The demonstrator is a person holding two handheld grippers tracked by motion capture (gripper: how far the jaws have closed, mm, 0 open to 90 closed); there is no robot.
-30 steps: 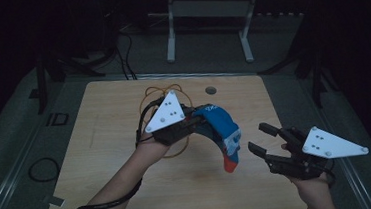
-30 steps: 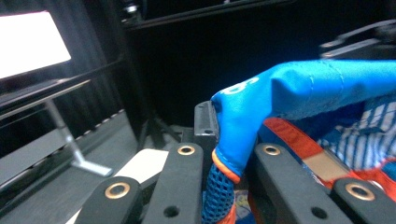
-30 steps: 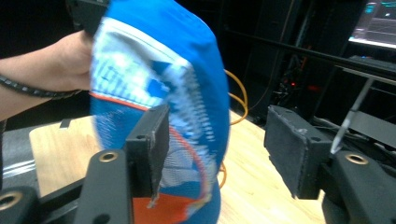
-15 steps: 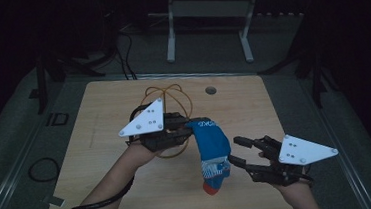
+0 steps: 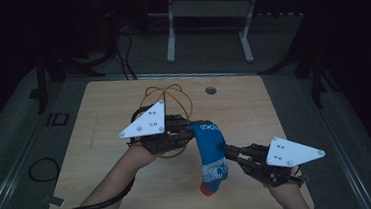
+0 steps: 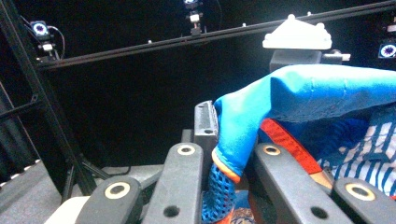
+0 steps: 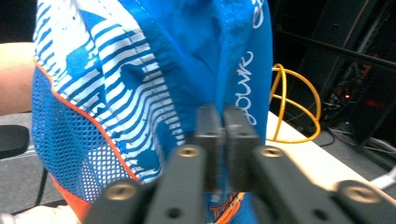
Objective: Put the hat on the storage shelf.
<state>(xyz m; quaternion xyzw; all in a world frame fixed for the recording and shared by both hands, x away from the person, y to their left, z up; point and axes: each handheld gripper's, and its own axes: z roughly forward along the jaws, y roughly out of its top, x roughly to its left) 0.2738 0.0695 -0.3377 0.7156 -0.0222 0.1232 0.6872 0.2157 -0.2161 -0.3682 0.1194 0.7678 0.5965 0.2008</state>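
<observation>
Blue garment – soft, light, limp; hangs above tabletop. Left claw pinches top fold, right claw just closed onto side – grip hems, not mesh.

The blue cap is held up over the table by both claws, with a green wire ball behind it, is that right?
Nearly. The wire ball is yellow-orange, not green, as the high view and the right gripper view show. The rest holds: the left claw and right claw both pinch the blue cap above the table.
</observation>
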